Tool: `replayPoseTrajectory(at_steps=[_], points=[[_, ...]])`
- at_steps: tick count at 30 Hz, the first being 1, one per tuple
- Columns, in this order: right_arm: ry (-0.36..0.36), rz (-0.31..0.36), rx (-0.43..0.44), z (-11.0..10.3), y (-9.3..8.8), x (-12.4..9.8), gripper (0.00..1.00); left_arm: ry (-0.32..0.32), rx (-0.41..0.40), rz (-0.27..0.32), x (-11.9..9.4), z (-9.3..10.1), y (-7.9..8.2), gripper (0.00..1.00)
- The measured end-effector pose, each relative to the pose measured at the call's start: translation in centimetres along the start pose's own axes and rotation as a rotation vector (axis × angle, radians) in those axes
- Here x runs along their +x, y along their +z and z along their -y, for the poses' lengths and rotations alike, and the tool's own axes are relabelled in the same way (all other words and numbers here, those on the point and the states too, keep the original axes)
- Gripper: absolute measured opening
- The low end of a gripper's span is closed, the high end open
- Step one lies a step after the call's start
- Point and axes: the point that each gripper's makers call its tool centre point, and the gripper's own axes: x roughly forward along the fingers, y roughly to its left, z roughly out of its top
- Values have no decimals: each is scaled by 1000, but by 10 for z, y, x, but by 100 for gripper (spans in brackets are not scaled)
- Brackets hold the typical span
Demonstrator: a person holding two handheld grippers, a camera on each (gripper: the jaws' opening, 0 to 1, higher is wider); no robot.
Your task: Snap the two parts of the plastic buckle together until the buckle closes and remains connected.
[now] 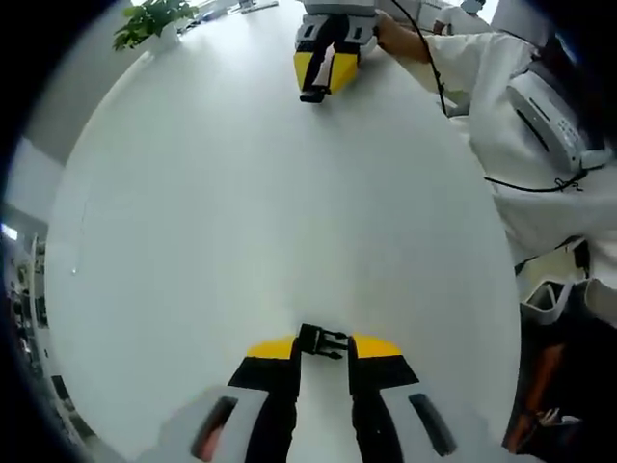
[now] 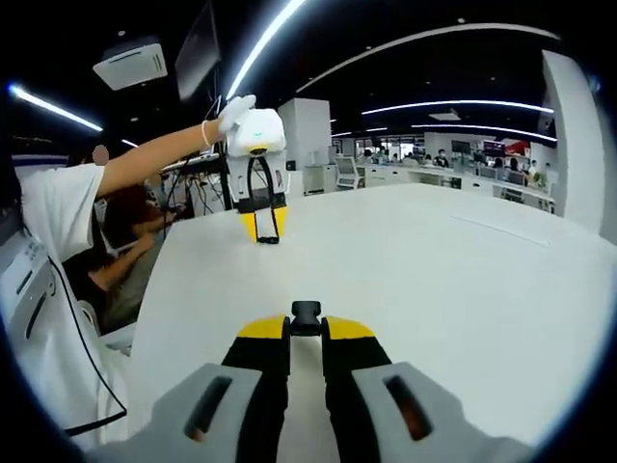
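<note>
My left gripper (image 1: pixel 323 349) is shut on one black buckle part (image 1: pixel 323 340), which sticks out between its yellow-tipped jaws just above the white table (image 1: pixel 241 212). Across the table, my right gripper (image 1: pixel 323 82) points down with a small black piece at its tips. In the right gripper view, my right gripper (image 2: pixel 306 330) is shut on the other black buckle part (image 2: pixel 306 314). Farther off in that view, a gloved hand holds my left gripper (image 2: pixel 263 230) over the table (image 2: pixel 434 260), the first buckle part (image 2: pixel 267 238) at its tips. The two parts are far apart.
A potted plant (image 1: pixel 149 19) stands at the table's far edge. The person's white sleeve (image 1: pixel 501 106) and cables lie along the right side. Seated people (image 2: pixel 125 241) and office desks (image 2: pixel 434 174) sit beyond the table.
</note>
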Motion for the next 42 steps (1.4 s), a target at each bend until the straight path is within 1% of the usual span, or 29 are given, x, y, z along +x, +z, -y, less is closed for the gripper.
replayPoseTrajectory(at_steps=[1, 2, 3, 5, 7, 9, 12, 14, 19, 21, 26, 30, 31, 33, 35, 37, 38, 41, 42], points=[[-1, -2, -5, 0, 0, 0, 13, 17, 7, 30, -2, -5, 6, 0], [-1, -5, -9, 0, 0, 0, 13, 27, 1, 36, -4, -8, 6, 0], [-2, -9, -13, 1, 0, 1, 13, 44, -17, 29, -7, -13, 4, 0], [-5, -16, -16, 4, 0, 1, 13, 57, -31, 29, -8, -17, 2, 0], [-4, -27, -21, 6, -2, 2, 13, 69, -26, 13, -8, -19, -2, 0], [-7, -40, -23, 11, -5, 2, 13, 86, -23, 9, -8, -22, -5, 0], [-14, -55, -21, 16, -8, 2, 13, 105, -40, 20, -10, -25, -7, 0], [-20, -64, -15, 21, -11, 2, 13, 130, -60, 27, -13, -31, -10, 0], [-21, -69, -17, 25, -11, 4, 13, 201, -106, 51, -19, -45, -16, 0], [-18, -75, -23, 26, -12, 5, 13, 212, -114, 59, -19, -45, -17, 0], [-9, -85, -25, 30, -13, 5, 13, 256, -148, 107, -20, -50, -16, 1], [-17, -91, -28, 33, -14, 4, 13, 274, -137, 110, -17, -48, -18, 3], [-19, -94, -30, 35, -15, 4, 13, 281, -143, 112, -16, -49, -20, 5], [-17, -90, -29, 36, -17, 4, 13, 307, -141, 107, -16, -53, -23, 6], [-21, -91, -34, 37, -17, 3, 14, 318, -156, 119, -17, -55, -24, 7], [-22, -96, -52, 38, -17, 3, 17, 317, -178, 159, -18, -55, -22, 10], [-25, -97, -53, 39, -17, 3, 19, 319, -192, 204, -19, -56, -17, 11], [-39, -101, -58, 42, -17, 2, 24, 332, -231, 284, -23, -60, -12, 13], [-39, -101, -59, 42, -17, 2, 24, 340, -240, 302, -24, -62, -11, 14]])
